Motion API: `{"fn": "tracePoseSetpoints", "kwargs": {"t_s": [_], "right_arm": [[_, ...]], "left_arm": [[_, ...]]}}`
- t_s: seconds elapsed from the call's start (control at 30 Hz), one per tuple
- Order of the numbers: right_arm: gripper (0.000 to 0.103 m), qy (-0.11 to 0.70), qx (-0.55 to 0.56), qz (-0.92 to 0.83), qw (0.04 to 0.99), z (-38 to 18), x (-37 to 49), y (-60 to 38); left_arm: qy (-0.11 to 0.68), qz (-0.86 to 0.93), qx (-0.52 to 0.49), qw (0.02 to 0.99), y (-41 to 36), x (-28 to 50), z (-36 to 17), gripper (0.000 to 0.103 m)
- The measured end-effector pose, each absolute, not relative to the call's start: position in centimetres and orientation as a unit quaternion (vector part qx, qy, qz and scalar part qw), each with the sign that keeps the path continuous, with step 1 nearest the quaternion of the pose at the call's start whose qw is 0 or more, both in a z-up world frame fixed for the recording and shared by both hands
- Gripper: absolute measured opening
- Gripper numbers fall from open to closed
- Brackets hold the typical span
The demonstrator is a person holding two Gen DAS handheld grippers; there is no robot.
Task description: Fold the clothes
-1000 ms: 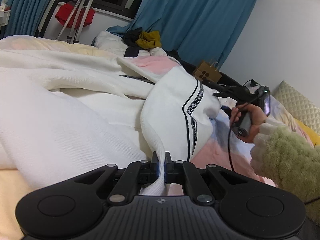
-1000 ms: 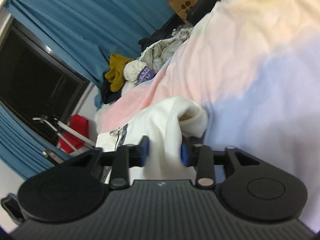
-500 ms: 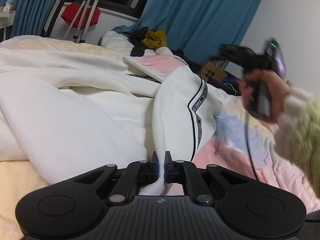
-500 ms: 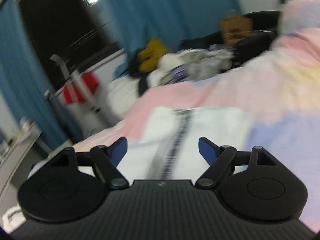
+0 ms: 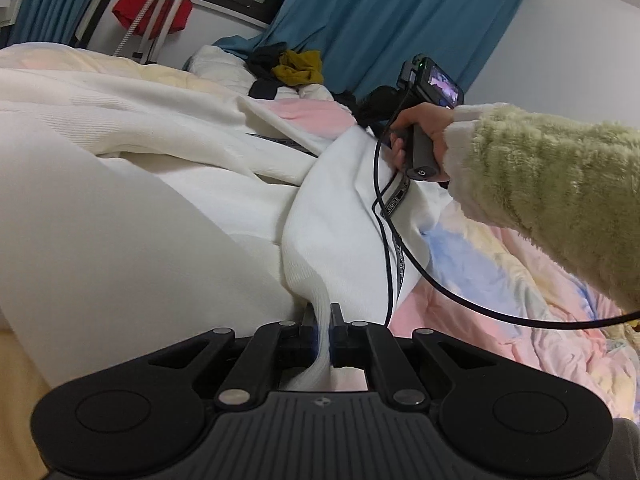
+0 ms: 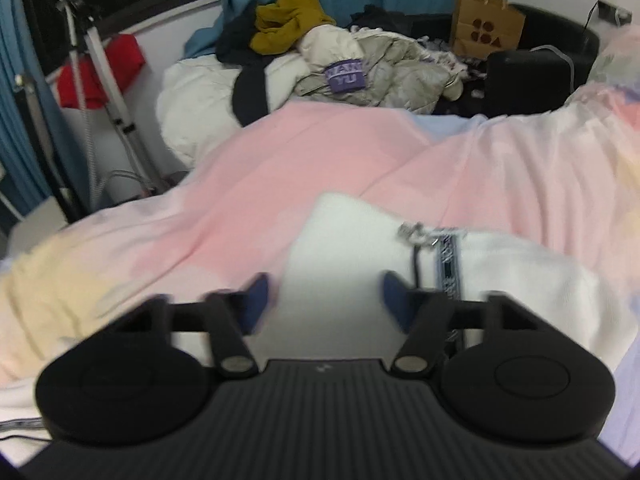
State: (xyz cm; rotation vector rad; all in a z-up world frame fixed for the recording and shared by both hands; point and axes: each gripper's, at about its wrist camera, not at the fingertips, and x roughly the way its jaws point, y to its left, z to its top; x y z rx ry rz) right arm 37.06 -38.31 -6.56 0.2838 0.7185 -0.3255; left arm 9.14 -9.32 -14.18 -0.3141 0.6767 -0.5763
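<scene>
Paper bag (image 6: 486,26): contents unseen. Left gripper (image 5: 322,322) still pinching white garment (image 5: 336,216); right gripper (image 6: 322,300) wide, garment released since earlier.

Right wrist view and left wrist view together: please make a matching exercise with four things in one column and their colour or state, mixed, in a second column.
Things:
1. left claw
2. right claw
3. paper bag
4. clothing on the rack

States or colours:
A. brown
B. open above the white garment
C. red
D. shut on a pinch of white cloth

Pairs: 1-D, 2-B, 3-A, 4-C
</scene>
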Motion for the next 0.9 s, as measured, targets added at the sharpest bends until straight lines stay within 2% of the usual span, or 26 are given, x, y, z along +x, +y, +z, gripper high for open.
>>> {"fn": "tracePoseSetpoints", "kwargs": {"t_s": [0.03, 0.1, 0.3, 0.4, 0.53, 0.57, 0.63, 0.9], "right_arm": [[0.024, 0.341, 0.145, -0.161, 0.915, -6.2, 36.5, -38.5], [0.019, 0.323, 0.161, -0.166, 0.918, -5.3, 35.4, -38.9], [0.015, 0.231, 0.219, -0.183, 0.93, -1.6, 28.2, -40.6], [0.015, 0.174, 0.241, -0.201, 0.933, 0.1, 21.8, -41.6], [0.015, 0.125, 0.323, -0.239, 0.907, -0.5, 12.1, -44.2], [0.011, 0.118, 0.345, -0.253, 0.896, -1.2, 10.1, -44.8], [0.009, 0.106, 0.39, -0.281, 0.871, -2.9, 6.4, -46.0], [0.009, 0.182, 0.557, -0.293, 0.755, -12.9, 1.0, -49.8]], "left_arm": [[0.326, -0.28, -0.156, 0.889, -9.2, 9.2, -14.2, 0.005], [0.326, -0.282, -0.166, 0.887, -8.9, 9.2, -14.2, 0.004], [0.315, -0.281, -0.187, 0.887, -8.1, 8.8, -13.0, 0.004], [0.321, -0.282, -0.187, 0.885, -8.2, 8.4, -12.6, 0.004], [0.329, -0.284, -0.187, 0.881, -8.4, 7.8, -12.0, 0.005], [0.331, -0.285, -0.187, 0.88, -8.4, 7.6, -11.9, 0.005], [0.335, -0.286, -0.187, 0.878, -8.5, 7.4, -11.7, 0.005], [0.327, -0.262, -0.21, 0.883, -6.1, 3.9, -9.5, 0.009]]}}
